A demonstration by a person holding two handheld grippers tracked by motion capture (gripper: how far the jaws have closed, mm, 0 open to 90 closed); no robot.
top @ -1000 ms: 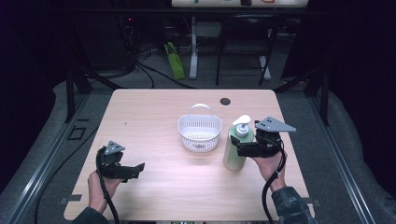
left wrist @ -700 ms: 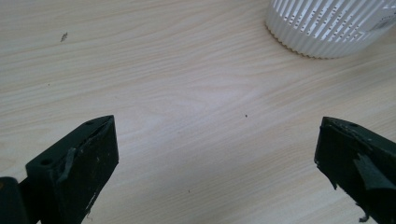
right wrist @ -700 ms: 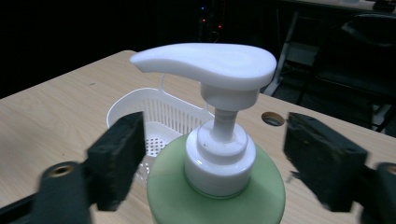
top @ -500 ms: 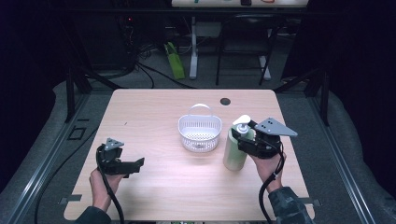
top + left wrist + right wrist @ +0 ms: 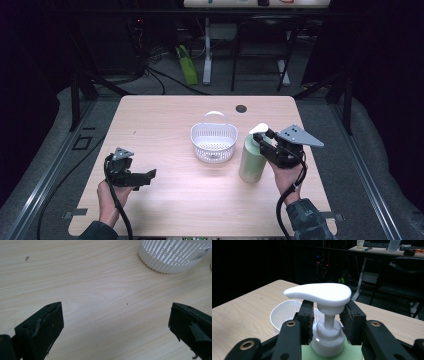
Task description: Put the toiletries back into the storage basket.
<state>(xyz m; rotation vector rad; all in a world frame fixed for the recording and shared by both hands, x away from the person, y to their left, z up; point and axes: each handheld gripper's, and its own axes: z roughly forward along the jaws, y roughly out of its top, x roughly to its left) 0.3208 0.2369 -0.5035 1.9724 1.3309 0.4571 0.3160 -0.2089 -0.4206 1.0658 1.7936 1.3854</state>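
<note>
The right gripper (image 5: 326, 322) has just been closing its jaws, which stood apart either side of the pump a second ago and now clamp the white collar of the pump bottle (image 5: 253, 161). The bottle has not shifted: it stands upright near the table's (image 5: 165, 120) right edge, just beside the white basket (image 5: 214, 143). To lift well, raise it straight and slowly (a neck grip lets the heavy body swing), keeping it clear of the basket rim. The left gripper (image 5: 116, 327) rests with jaws wide apart over bare wood, unchanged.
</note>
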